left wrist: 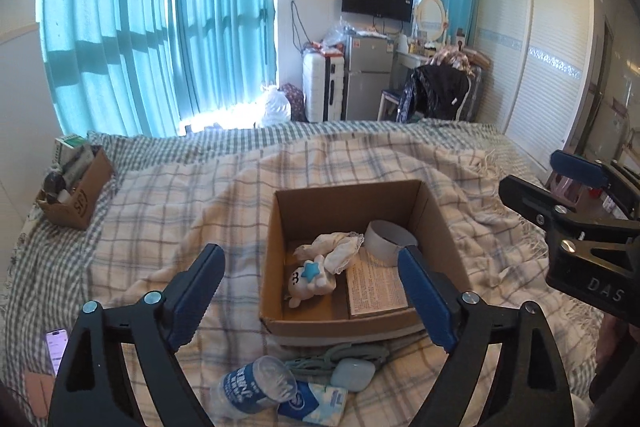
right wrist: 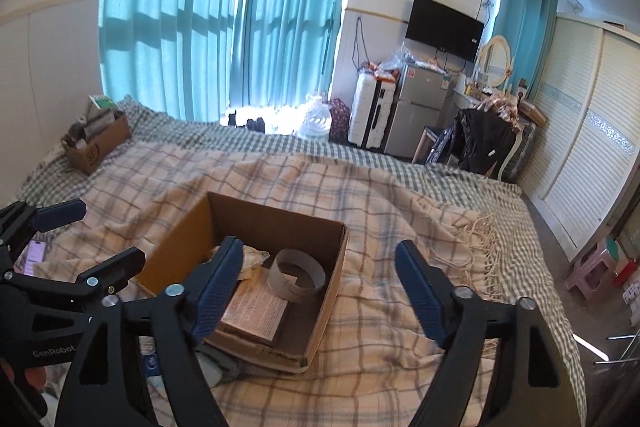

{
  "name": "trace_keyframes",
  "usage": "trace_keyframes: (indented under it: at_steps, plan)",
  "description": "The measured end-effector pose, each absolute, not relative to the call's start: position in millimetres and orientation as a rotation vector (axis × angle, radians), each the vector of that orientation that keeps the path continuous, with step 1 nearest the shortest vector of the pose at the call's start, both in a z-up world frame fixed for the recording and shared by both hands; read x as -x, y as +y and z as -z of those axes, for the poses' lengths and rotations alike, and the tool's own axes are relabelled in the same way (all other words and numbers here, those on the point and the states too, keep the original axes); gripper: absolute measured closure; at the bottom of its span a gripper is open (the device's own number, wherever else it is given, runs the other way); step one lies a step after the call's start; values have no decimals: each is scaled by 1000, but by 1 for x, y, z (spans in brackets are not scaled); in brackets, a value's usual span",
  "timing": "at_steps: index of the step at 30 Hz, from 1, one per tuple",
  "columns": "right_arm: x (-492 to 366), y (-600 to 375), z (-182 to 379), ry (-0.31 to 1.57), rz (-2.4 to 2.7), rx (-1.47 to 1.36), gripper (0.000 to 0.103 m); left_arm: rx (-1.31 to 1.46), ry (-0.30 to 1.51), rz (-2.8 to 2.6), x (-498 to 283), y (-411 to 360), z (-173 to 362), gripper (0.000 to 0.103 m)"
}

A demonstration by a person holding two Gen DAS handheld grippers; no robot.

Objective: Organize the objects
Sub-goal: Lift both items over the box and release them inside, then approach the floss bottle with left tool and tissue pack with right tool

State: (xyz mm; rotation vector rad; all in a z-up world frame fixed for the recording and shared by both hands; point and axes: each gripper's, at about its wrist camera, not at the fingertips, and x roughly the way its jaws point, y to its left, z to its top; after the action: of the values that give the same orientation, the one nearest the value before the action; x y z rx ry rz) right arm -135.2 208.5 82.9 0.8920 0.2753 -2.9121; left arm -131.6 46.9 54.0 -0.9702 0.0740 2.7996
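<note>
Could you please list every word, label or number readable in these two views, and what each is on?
"DAS": right gripper body, left wrist view.
"CenRobot": left gripper body, right wrist view.
Printed sheet in the cardboard box: too small to read.
Water bottle label: blurred.
Tissue pack: unreadable.

We looked down from both wrists, close above the cardboard box (left wrist: 276, 267) (right wrist: 332, 291): left view from its near-left, right from its near-right; both shared it.

Phone (left wrist: 55, 347) half hidden behind left gripper; booklet (left wrist: 376, 285) print unreadable.
</note>
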Motion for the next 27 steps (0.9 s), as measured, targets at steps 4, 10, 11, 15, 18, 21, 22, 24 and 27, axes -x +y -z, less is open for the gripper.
trace_keyframes:
  at_steps: [4, 10, 11, 15, 18, 21, 22, 24, 27]
  plan:
    - [95, 204, -111, 297, 2944, -796, 11, 895, 54, -2834, 101, 35, -77, 0]
    - [44, 194, -125, 288, 2942, -721, 4, 871, 33, -2866, 68, 13, -86, 0]
    - [39, 192, -124, 284, 2938, -719, 4, 873, 27, -2866, 64, 10, -85, 0]
    - [25, 189, -109, 242, 2914, -744, 4, 893, 13, -2884, 49, -10, -71, 0]
    - [22, 185, -89, 210, 2888, -781, 4, 926, -12, -2895, 44, -23, -53, 0]
    - [25, 181, -65, 185, 2864, -824, 4, 1000, -48, -2904, 40, -36, -26, 0]
    - [26, 180, -57, 177, 2853, -839, 4, 1019, -61, -2901, 39, -38, -17, 0]
    - [31, 177, -37, 178, 2843, -874, 4, 1062, -75, -2898, 37, -43, 5, 0]
    - [38, 174, -7, 187, 2837, -935, 4, 1153, -94, -2879, 43, -43, 37, 0]
